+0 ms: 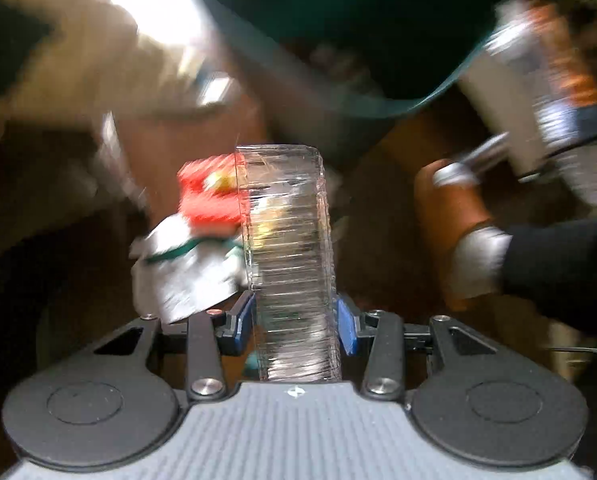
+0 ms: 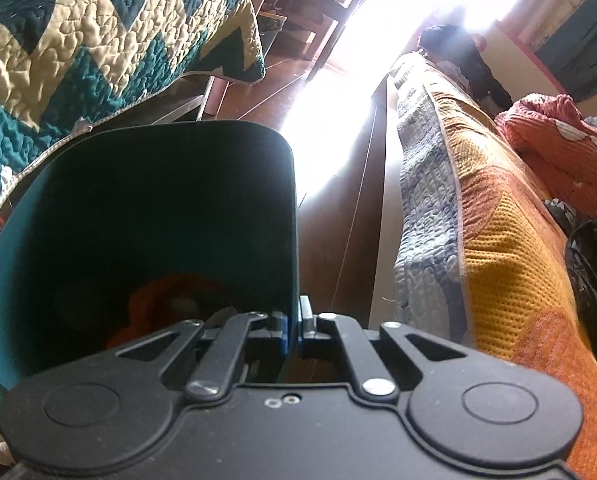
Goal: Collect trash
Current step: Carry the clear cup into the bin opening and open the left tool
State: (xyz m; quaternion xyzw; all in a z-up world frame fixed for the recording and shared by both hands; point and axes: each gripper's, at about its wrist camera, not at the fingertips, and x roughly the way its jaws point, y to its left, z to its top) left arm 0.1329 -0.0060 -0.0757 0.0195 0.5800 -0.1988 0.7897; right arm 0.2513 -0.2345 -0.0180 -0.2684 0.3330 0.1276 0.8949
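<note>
My left gripper (image 1: 296,322) is shut on a clear ribbed plastic cup (image 1: 290,248), held upright between the blue pads. A crumpled red, white and green wrapper (image 1: 194,240) lies just left of the cup. The dark teal bin (image 1: 338,40) sits ahead of it, tilted, with its mouth facing the cup. My right gripper (image 2: 294,330) is shut on the right side wall of the teal bin (image 2: 158,220). An orange piece (image 2: 166,300) lies inside the bin. The left wrist view is motion-blurred.
A teal and cream quilted bed (image 2: 78,52) is on the left and a yellow and blue quilted bed (image 2: 478,220) on the right, with brown floor (image 2: 338,240) between them. A person's arm in a black sleeve (image 1: 538,260) is at the right.
</note>
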